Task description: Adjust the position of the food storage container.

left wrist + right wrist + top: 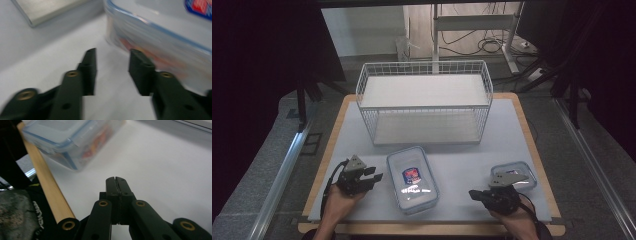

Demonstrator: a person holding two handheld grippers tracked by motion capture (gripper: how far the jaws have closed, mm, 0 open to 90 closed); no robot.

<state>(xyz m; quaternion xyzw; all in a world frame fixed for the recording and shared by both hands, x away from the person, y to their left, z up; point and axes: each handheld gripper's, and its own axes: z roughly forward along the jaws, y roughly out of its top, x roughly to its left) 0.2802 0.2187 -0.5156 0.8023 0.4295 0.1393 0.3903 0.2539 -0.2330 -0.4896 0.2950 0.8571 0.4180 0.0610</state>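
White mat on a wood-edged table (pixel 532 150), wire basket (pixel 424 102) at the back; both grippers low at the near edge.

Left gripper (pixel 373 178) has jaws apart, aimed at the large lidded container (pixel 412 179) lying centre-front, just beside it. Right gripper (pixel 474 194), jaws together, holds nothing; small container (pixel 517 172) sits behind it. Left view is blurred, contact probably not yet made. Advice: square the jaws to the container's wall before closing.

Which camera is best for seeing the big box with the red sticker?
The high view: the big box shows whole, lid and sticker included. The left gripper view shows a blurred corner. The right gripper view shows one end, blurred.
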